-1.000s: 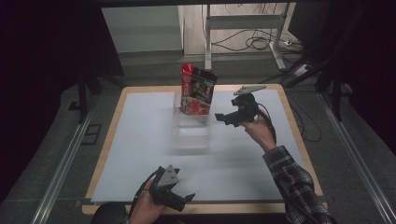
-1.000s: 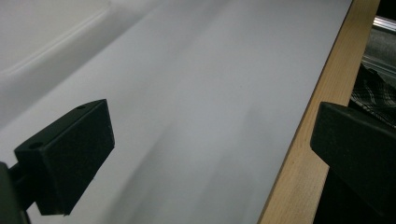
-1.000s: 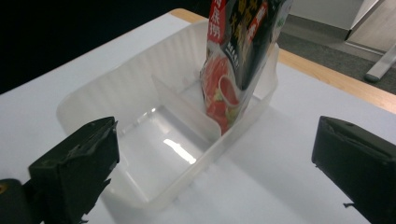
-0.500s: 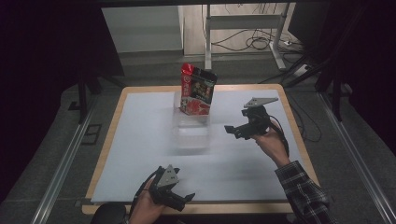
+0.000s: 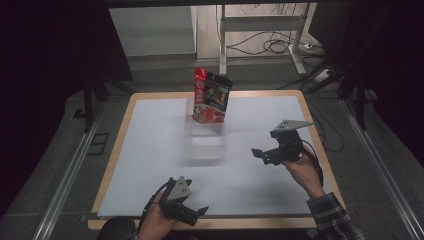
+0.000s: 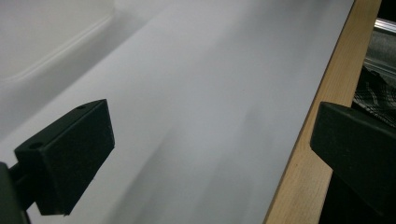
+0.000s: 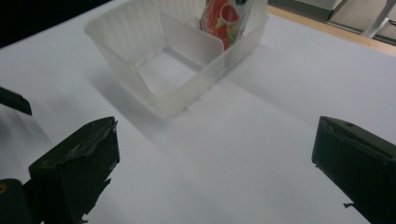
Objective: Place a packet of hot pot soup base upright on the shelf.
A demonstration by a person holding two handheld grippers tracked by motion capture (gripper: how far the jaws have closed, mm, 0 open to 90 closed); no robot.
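A clear plastic bin (image 5: 205, 140) (image 7: 173, 60) with a divider sits mid-table. In its far compartment a red snack bag (image 5: 211, 96) (image 7: 224, 18) stands upright; the near compartment holds nothing. My right gripper (image 5: 261, 154) (image 7: 215, 172) hovers open to the right of the bin, jaws pointing left toward it, nothing between them. My left gripper (image 5: 199, 214) (image 6: 210, 154) rests open at the table's front edge, jaws spread wide over the white surface and wooden rim.
The white table top (image 5: 150, 150) has a wooden rim (image 5: 115, 145) (image 6: 303, 154). A desk frame with cables (image 5: 270, 45) stands beyond the far edge. Metal rails (image 5: 70, 170) run along both sides on the floor.
My right gripper has drawn back from beside the snack bag, moving right and toward the near side of the table, staying open. The left gripper has not moved.
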